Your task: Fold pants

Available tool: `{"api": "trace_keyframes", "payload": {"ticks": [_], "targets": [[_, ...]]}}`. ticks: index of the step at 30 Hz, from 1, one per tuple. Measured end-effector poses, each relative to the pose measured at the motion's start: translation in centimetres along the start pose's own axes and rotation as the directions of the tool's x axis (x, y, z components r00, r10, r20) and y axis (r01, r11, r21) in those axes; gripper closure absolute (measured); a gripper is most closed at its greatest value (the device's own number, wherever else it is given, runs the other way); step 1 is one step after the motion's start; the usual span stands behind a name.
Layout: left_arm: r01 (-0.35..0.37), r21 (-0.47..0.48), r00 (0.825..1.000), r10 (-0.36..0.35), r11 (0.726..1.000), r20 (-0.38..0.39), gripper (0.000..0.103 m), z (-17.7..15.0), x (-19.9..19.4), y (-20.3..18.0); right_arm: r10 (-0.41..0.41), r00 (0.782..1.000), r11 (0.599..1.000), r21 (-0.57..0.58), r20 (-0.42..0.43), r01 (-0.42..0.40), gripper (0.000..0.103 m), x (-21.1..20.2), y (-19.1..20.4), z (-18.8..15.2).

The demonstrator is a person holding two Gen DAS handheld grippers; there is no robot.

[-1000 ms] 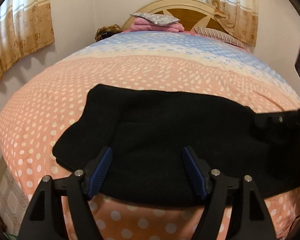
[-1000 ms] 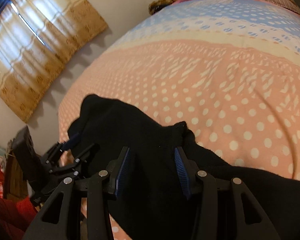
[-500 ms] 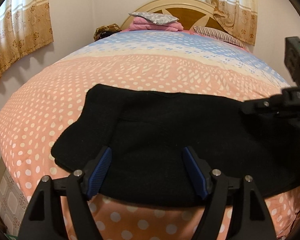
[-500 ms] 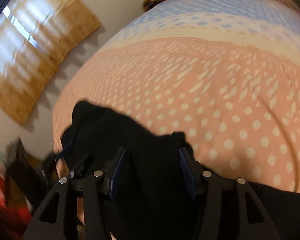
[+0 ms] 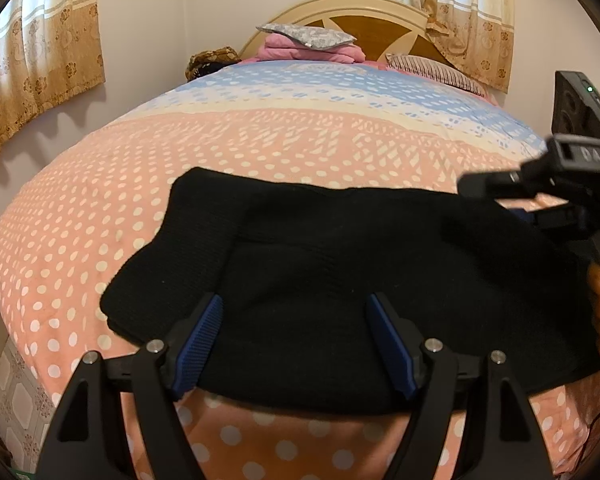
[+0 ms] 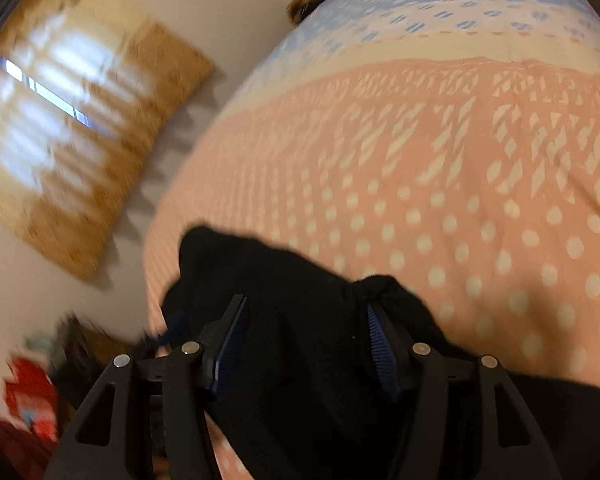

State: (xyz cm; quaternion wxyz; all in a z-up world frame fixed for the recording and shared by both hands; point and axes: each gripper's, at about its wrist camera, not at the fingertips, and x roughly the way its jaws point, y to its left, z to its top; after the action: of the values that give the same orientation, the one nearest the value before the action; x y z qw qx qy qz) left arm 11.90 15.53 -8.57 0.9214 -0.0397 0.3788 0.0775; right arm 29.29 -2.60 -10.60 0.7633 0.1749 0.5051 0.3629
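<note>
Black pants [image 5: 340, 264] lie folded in a wide flat band across the near end of the bed [image 5: 300, 140]. My left gripper [image 5: 296, 340] is open, its blue pads over the pants' near edge with nothing between them. My right gripper [image 6: 306, 344] is open above the pants [image 6: 300, 360] near a bunched corner. It also shows at the right edge of the left wrist view [image 5: 540, 204], held by a hand over the pants' right end.
The bedspread is pink with white dots, cream and blue further back. Folded pink cloth and a grey pillow [image 5: 308, 40] lie by the headboard. Curtains [image 5: 40, 60] hang on the left wall. A tiled floor [image 5: 16, 392] shows at the lower left.
The right gripper has lifted and swung over the pants' right end, opening wider. The left gripper and the pants have stayed put.
</note>
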Motion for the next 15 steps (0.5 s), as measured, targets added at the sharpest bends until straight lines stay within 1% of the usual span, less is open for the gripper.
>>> {"api": "trace_keyframes", "payload": {"ticks": [3,6,8,9,10,11,13,14,15], "targets": [[-0.004,0.006,1.000,0.004,1.000,0.004,0.025,-0.1,0.0,-0.1,0.016,0.998,0.999,0.031,0.068,-0.018,0.043,-0.5,-0.8,0.6],[-0.004,0.009,1.000,0.004,1.000,0.002,0.025,-0.1,0.0,-0.1,0.053,0.991,0.994,0.089,0.126,-0.065,0.043,-1.2,-1.6,1.4],[0.001,0.009,1.000,-0.001,1.000,0.000,0.025,0.0,0.1,-0.1,0.053,0.985,0.989,0.124,0.166,-0.074,0.043,-1.6,-2.4,1.6],[0.002,0.010,1.000,-0.002,1.000,-0.001,0.025,0.0,0.1,0.0,0.048,0.983,0.988,0.138,0.179,-0.073,0.046,-1.6,-2.7,1.7],[0.002,0.014,1.000,-0.002,1.000,-0.001,0.025,0.0,0.1,-0.1,-0.002,0.980,0.989,0.144,0.201,-0.028,0.046,-1.8,-2.9,1.7],[0.002,0.014,1.000,-0.002,1.000,-0.001,0.025,0.0,0.1,-0.1,-0.020,0.979,0.989,0.146,0.205,-0.011,0.046,-2.1,-2.9,1.7],[0.001,0.011,1.000,-0.001,1.000,-0.004,0.025,0.0,0.1,-0.1,-0.012,0.980,0.985,0.169,0.201,-0.022,0.046,-3.4,-3.3,1.8],[-0.001,0.010,1.000,0.001,1.000,-0.006,0.025,0.0,0.1,-0.1,-0.048,0.975,0.984,0.179,0.216,0.009,0.046,-5.0,-3.3,1.7],[-0.003,0.009,1.000,0.003,1.000,-0.006,0.025,0.0,0.1,-0.1,-0.106,0.962,0.985,0.162,0.250,0.066,0.045,-7.2,-3.1,1.4]]}}
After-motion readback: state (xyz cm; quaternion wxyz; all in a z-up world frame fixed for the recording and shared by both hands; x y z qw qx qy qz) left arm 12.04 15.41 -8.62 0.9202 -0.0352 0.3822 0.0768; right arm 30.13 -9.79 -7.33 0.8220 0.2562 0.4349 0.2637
